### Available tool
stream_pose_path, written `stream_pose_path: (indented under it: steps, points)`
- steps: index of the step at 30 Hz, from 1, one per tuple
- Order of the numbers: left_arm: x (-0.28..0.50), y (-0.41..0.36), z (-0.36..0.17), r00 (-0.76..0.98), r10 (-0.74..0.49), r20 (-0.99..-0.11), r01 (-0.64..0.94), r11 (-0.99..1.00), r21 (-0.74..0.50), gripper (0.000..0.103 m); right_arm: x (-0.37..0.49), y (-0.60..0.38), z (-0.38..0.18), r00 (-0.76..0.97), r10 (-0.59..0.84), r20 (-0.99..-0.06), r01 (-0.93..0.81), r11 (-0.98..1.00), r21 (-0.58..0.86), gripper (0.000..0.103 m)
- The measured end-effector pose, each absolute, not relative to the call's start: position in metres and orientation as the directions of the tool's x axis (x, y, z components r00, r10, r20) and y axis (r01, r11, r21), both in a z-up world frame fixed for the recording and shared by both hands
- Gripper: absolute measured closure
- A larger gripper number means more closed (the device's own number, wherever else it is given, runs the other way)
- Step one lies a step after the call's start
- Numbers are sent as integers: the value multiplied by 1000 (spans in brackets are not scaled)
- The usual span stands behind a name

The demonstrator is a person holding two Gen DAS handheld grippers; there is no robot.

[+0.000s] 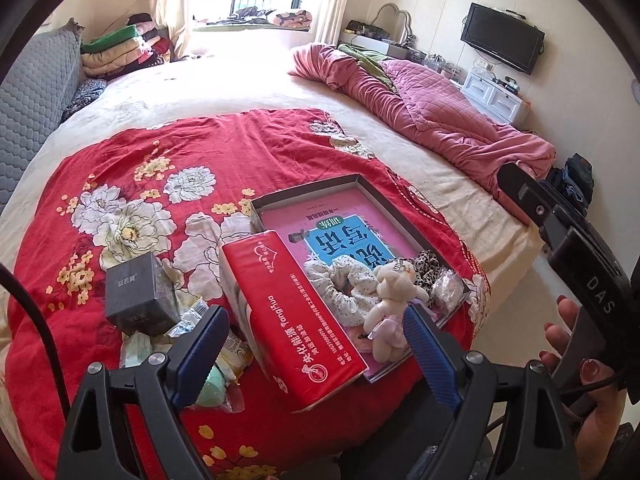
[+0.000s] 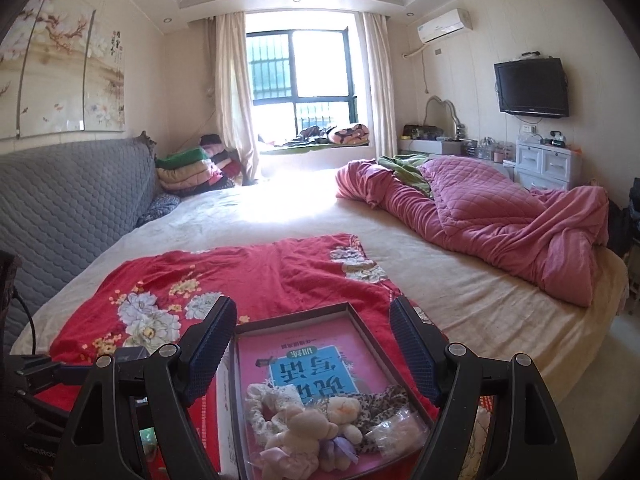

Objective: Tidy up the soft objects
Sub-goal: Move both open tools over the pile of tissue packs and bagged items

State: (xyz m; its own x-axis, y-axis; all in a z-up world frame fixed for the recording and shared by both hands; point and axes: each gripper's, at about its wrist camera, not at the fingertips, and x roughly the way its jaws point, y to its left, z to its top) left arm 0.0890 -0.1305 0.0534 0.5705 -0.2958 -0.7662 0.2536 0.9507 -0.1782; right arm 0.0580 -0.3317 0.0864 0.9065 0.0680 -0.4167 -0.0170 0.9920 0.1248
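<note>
Both tools [image 1: 314, 350] [image 2: 312, 350] hang open, empty, above the tray [image 1: 362, 184].

We are in a home bedroom: a wide bed [image 2: 280, 220] with a grey quilted headboard [image 2: 72, 192] and a rumpled pink quilt [image 2: 500, 208], a curtained window [image 2: 300, 68], folded blankets [image 2: 188, 168] stacked in the corner, a wall-mounted television [image 2: 530, 84], an air conditioner [image 2: 442, 26] and a mirrored dressing table [image 2: 436, 140].
</note>
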Motion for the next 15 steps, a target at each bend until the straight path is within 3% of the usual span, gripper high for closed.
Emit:
stream_pose_path:
  steps: [15]
  points:
    - [71, -40, 68, 598, -181, -781, 106, 983, -147, 15, 52, -257, 122, 896, 212, -389, -184, 977, 109, 23]
